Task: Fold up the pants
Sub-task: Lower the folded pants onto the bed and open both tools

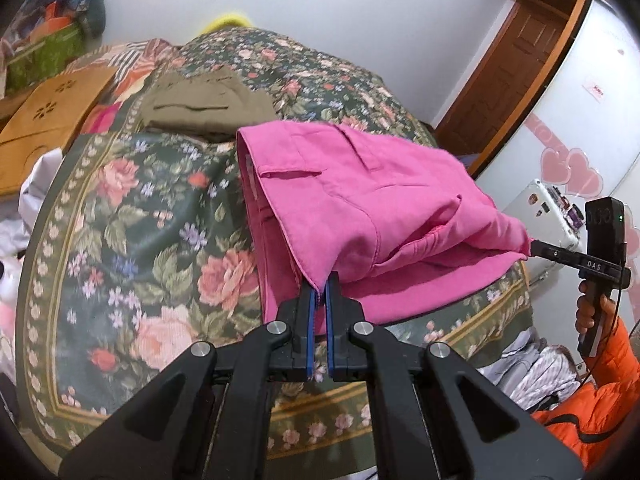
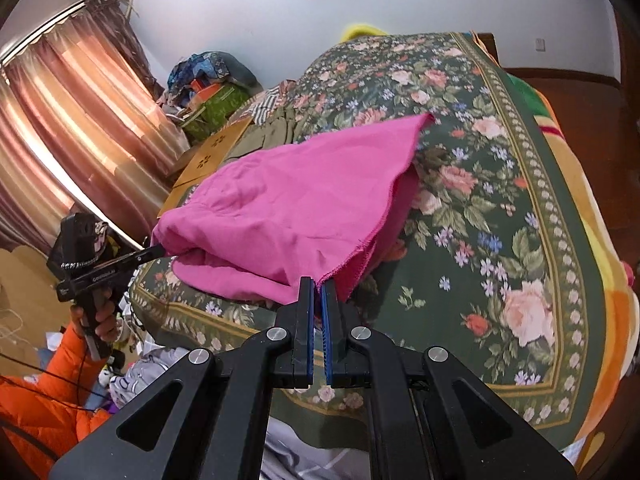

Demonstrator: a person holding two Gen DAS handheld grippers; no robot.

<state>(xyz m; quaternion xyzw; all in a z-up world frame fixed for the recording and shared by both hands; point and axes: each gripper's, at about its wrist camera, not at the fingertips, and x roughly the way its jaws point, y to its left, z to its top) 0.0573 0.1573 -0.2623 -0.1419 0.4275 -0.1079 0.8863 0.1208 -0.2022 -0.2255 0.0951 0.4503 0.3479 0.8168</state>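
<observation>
pink pants (image 1: 360,184) pinched by left gripper (image 1: 320,280) and right gripper (image 2: 318,280) (over floral bedspread (image 1: 140,216)).

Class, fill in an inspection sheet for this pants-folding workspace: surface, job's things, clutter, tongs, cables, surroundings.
Surface: floral bedspread covering the bed.
Job's things: pink pants, partly folded, near edge lifted off the spread at two corners.
Clutter: olive folded garment beyond the pants; wooden board at the bed's side; heaped clothes beside the bed.
Tongs: left tongs shut on one pants corner; right tongs shut on the other.
Cables: black cable hanging from the right handle over the orange sleeve.
Surroundings: curtains, wooden door, white wardrobe with pink hearts.
</observation>
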